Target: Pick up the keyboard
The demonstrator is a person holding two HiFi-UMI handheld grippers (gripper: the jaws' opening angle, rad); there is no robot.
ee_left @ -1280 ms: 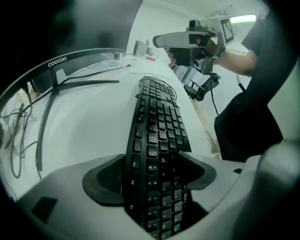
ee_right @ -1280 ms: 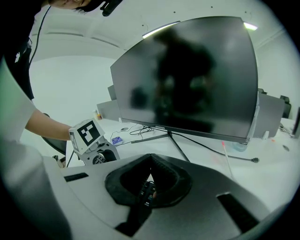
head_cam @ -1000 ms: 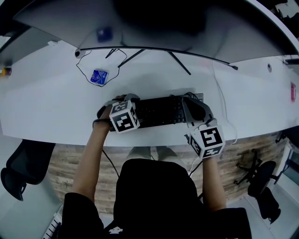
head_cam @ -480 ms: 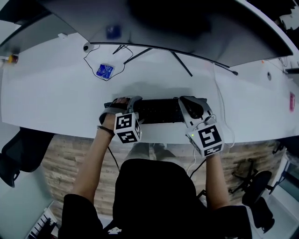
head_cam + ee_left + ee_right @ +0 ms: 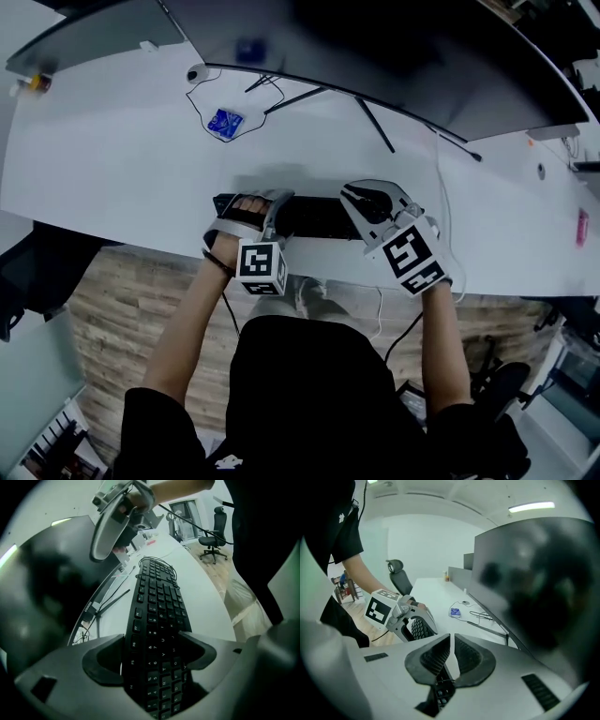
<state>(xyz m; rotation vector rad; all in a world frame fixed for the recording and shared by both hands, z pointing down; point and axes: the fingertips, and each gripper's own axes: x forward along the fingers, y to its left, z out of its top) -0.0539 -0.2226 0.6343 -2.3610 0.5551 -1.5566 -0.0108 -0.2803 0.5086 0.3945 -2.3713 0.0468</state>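
Observation:
A black keyboard (image 5: 314,217) lies across the white desk (image 5: 122,169) near its front edge. My left gripper (image 5: 251,204) straddles its left end. In the left gripper view the keyboard (image 5: 157,616) runs away between the wide-set jaws of the left gripper (image 5: 152,656), and both pads press its long edges. My right gripper (image 5: 364,197) is over the keyboard's right end. Its jaws (image 5: 452,637) are shut with nothing between the pads, and keys of the keyboard (image 5: 440,693) show just beneath them. Whether the right gripper touches the keyboard I cannot tell.
A wide curved monitor (image 5: 394,56) stands behind on thin stand legs (image 5: 309,94). A blue packet (image 5: 225,122) and a thin cable lie at the back left. A white cable (image 5: 441,187) runs on the right. An office chair (image 5: 213,541) stands on the wooden floor.
The left gripper has tipped, its marker cube swinging toward the person, still around the keyboard's left end. The right gripper has slid left and rolled over the right end.

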